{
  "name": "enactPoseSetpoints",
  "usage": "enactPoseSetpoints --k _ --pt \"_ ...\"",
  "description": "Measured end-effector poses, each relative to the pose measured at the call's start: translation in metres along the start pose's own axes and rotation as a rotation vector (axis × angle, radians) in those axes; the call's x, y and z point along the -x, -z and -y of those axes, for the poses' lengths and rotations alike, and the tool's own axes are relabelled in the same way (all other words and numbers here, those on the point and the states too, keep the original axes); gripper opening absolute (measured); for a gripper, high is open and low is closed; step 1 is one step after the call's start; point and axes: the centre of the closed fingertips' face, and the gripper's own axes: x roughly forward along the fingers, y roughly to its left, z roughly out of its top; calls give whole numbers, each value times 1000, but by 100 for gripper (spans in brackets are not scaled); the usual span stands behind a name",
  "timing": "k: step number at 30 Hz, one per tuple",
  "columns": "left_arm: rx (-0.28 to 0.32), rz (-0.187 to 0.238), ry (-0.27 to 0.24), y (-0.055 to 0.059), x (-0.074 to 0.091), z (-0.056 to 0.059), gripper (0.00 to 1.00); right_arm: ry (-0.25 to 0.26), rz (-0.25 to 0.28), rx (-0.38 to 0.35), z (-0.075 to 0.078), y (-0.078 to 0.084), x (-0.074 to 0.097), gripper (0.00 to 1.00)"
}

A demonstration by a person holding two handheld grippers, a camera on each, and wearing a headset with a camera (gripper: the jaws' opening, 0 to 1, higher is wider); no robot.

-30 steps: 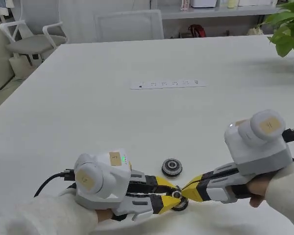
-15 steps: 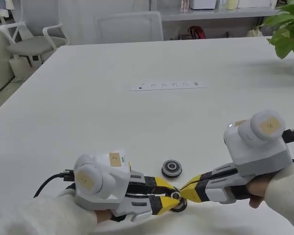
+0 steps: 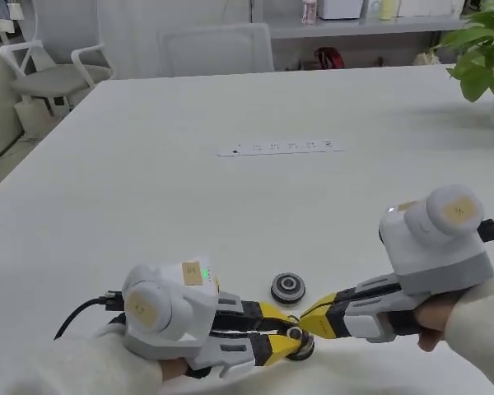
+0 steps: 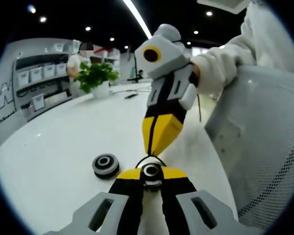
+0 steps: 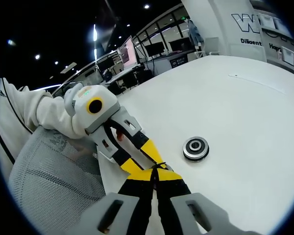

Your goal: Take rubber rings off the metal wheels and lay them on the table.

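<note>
Barely any shift in last second: left gripper clamped on wheel at near tabletop edge, right gripper pinching rubber ring, partly stretched off. Second wheel waiting.

Bright, even and diffuse from overhead in the head view, with just a faint soft shadow on the white table around the free metal wheel, and sharp nearly throughout. Dimmer and harsher in contrast in both gripper views, with glaring spotlights and a blown-out strip light against black at the top of the frame. Bent hard by fisheye toward the edges, with soft focus on the close mesh chair back at the right and on the far background.
</note>
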Motion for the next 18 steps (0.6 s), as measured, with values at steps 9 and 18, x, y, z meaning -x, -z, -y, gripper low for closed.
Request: enactPoseSetpoints --k 9,18 --pt "32 -7 -4 0 0 -1 14 23 -23 9 4 5 0 0" --pt "32 -72 5 -2 1 2 16 22 -19 9 3 5 1 0"
